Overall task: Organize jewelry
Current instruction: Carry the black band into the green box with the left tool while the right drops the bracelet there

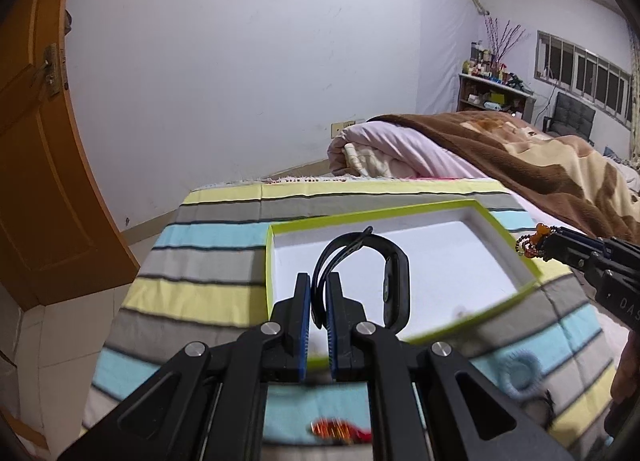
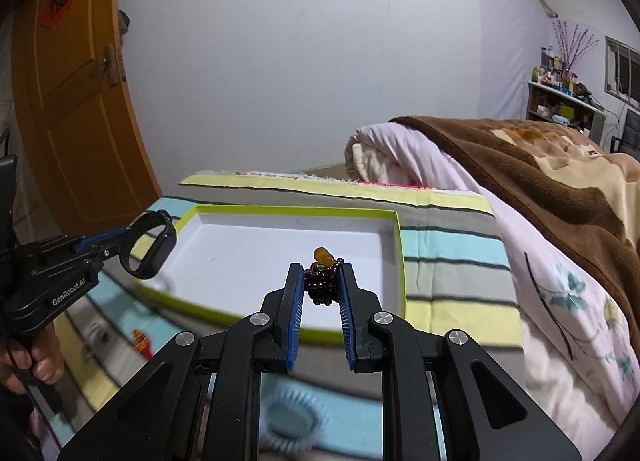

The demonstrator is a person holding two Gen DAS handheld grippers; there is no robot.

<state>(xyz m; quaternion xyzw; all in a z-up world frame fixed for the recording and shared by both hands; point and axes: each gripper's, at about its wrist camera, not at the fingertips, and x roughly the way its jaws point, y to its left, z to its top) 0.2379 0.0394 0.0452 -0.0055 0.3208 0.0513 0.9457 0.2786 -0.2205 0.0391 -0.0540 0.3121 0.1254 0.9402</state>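
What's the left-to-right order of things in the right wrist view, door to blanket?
Orange door → left gripper holding the black band → green-rimmed tray → right gripper clamping the bead bracelet → pink quilt → brown blanket.

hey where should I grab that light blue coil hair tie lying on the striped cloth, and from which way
Judging from its pose, grip the light blue coil hair tie across one side of its ring, coming down from above. It seems to lie flat on the striped cloth, so one finger can drop into the open centre. Both grippers are occupied now.
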